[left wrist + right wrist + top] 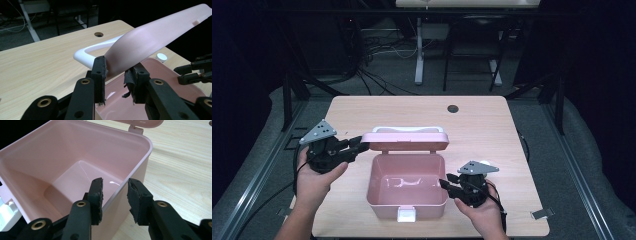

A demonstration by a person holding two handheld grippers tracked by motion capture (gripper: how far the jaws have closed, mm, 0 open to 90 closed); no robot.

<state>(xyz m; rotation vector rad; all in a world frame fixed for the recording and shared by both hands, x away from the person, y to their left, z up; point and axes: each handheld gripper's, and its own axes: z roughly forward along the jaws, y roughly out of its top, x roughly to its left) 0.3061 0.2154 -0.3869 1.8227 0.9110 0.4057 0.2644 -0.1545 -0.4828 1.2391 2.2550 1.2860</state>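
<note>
A pink plastic box (407, 204) stands open in the middle of the wooden table, and nothing lies inside it. Its pink lid (404, 141) with a white handle (409, 129) is tilted up at the back. My left gripper (362, 142) is shut on the lid's left corner; in the left gripper view the lid (155, 37) fills the gap between the jaws of my left gripper (116, 75). My right gripper (447, 182) stands open at the box's right wall. In the right gripper view my right gripper (113, 195) straddles the rim of the box (75, 150), one jaw inside and one outside.
A white latch (406, 215) sits on the box's front wall. A small white round cap (161, 57) lies on the table right of the box. A cable hole (453, 108) is near the table's far edge. Desk legs and cables stand beyond the table.
</note>
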